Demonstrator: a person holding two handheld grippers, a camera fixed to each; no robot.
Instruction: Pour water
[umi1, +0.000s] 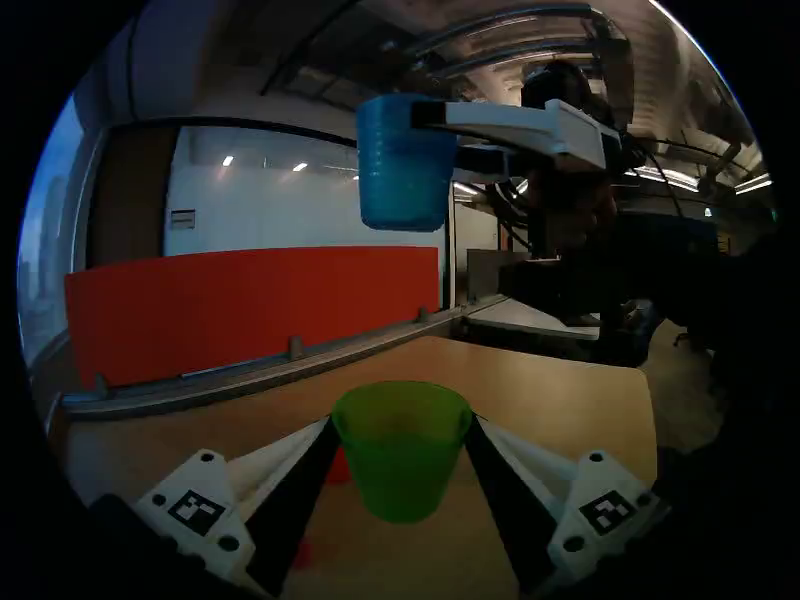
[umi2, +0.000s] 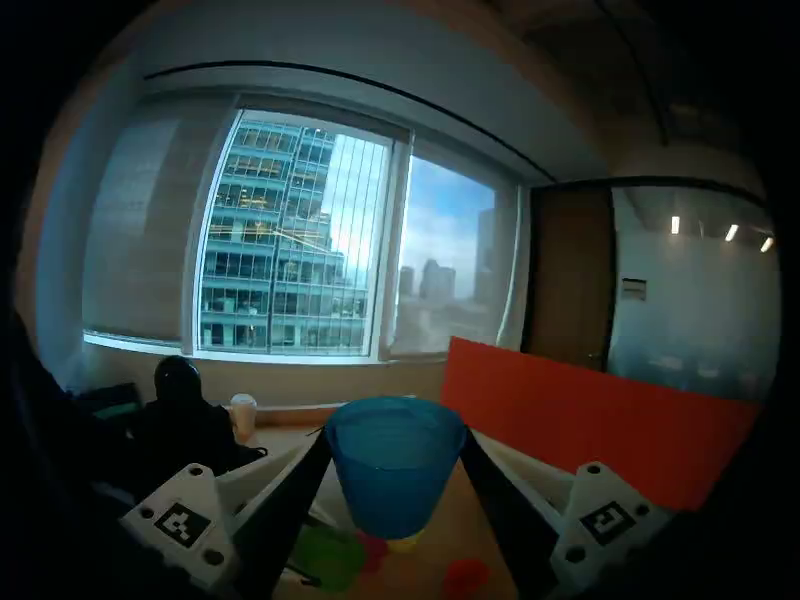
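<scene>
Height is given to the blue cup (umi1: 405, 170), clamped by the right tool (umi2: 395, 450), seemingly so water can be poured down into the green cup (umi1: 402, 470), clenched upright by the left tool (umi1: 400, 440) above the worktop (umi1: 560, 400).

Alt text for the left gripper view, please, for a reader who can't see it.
The left gripper grips an upright green translucent plastic cup over a wooden table. Farther off and higher, the right gripper holds a blue plastic cup upright. An orange partition panel stands behind the table.

High-rise office, wooden desk (umi1: 560, 400), orange divider (umi1: 250, 310), tower-view window (umi2: 290, 240)
</scene>
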